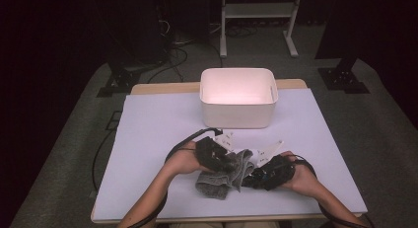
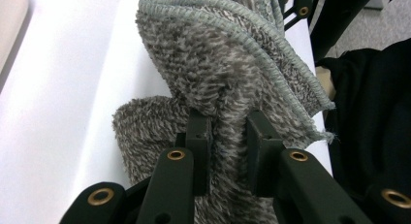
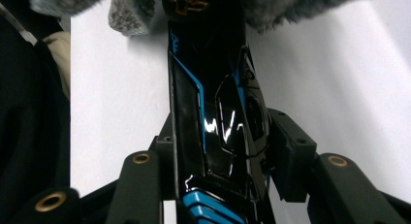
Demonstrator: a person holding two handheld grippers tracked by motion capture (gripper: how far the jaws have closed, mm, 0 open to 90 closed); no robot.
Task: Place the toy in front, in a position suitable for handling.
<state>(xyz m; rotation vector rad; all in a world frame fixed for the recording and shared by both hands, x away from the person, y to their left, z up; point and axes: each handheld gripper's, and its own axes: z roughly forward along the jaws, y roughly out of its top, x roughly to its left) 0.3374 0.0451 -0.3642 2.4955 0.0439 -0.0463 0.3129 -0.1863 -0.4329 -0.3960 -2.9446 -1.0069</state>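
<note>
Sitting across the middle of the high view, a white-topped table (image 1: 162, 129) carries a white plastic bin (image 1: 237, 97) at its far side, well apart from the work near the front edge. Closer in, a grey terry cloth (image 1: 222, 176) lies partly bunched on the table between the person's two hands. The left gripper (image 2: 228, 153) has its jaws pinched on a raised fold of this cloth. The right gripper (image 3: 220, 151) holds a glossy black and blue object (image 3: 213, 107), a handle or casing of some kind, between its jaws, with the far end reaching under the cloth.

Likely risks: the shiny object could slide or twist out, since its surface looks slick and the grip seems light. The cloth fold is thin, so a sharp tug might pull it free.
</note>
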